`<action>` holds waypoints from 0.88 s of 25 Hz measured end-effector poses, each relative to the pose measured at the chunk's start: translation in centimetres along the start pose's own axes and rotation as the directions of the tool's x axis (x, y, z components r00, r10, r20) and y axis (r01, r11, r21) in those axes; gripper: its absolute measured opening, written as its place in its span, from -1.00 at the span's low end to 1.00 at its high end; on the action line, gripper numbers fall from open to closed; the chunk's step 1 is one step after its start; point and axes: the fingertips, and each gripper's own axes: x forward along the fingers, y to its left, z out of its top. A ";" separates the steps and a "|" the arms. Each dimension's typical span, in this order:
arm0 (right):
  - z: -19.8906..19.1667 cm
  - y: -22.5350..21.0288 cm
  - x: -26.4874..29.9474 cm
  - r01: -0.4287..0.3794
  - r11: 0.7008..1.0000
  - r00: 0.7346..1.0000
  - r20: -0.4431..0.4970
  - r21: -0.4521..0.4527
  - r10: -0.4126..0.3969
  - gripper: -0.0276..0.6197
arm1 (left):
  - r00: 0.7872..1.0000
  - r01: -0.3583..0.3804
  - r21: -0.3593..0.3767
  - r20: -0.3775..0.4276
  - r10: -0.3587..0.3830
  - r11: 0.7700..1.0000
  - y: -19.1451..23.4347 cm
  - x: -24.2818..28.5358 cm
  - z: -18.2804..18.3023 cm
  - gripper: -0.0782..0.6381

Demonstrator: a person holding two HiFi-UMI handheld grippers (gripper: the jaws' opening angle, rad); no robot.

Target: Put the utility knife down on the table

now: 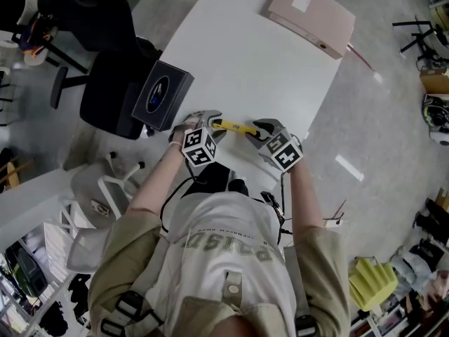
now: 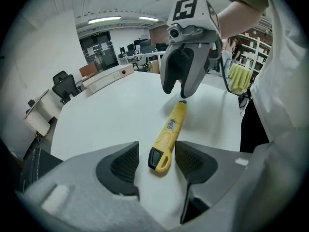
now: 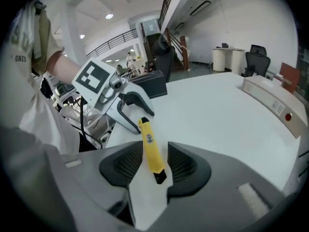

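Seen from the head view, the yellow utility knife (image 1: 235, 127) lay flat on the white table (image 1: 266, 62), close to its near edge, between the left gripper (image 1: 210, 121) and the right gripper (image 1: 262, 128). In the left gripper view, its looped butt sat between parted pads (image 2: 120, 164) with a gap on either side. The right gripper hung just above the far tip. In the right gripper view, the black tip showed between jaws standing apart, not pressing it.

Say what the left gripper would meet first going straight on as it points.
Likely the yellow utility knife, lying between the left gripper's open jaws, then the white table beneath; depth is unclear.
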 end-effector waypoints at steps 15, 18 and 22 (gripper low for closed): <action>4.9 -1.7 -8.7 0.420 0.885 0.797 0.386 0.200 -0.466 -0.31 | 0.941 -0.184 -0.332 0.213 0.264 0.925 2.4 -7.1 4.0 -0.10; 5.6 -1.3 -10.8 0.469 0.852 0.732 0.438 0.232 -0.522 -0.32 | 0.905 -0.216 -0.413 0.255 0.340 0.884 2.4 -9.0 4.6 -0.10; 6.1 -0.1 -13.4 0.536 0.808 0.648 0.495 0.245 -0.580 -0.32 | 0.844 -0.267 -0.494 0.296 0.448 0.827 2.2 -12.2 5.5 -0.10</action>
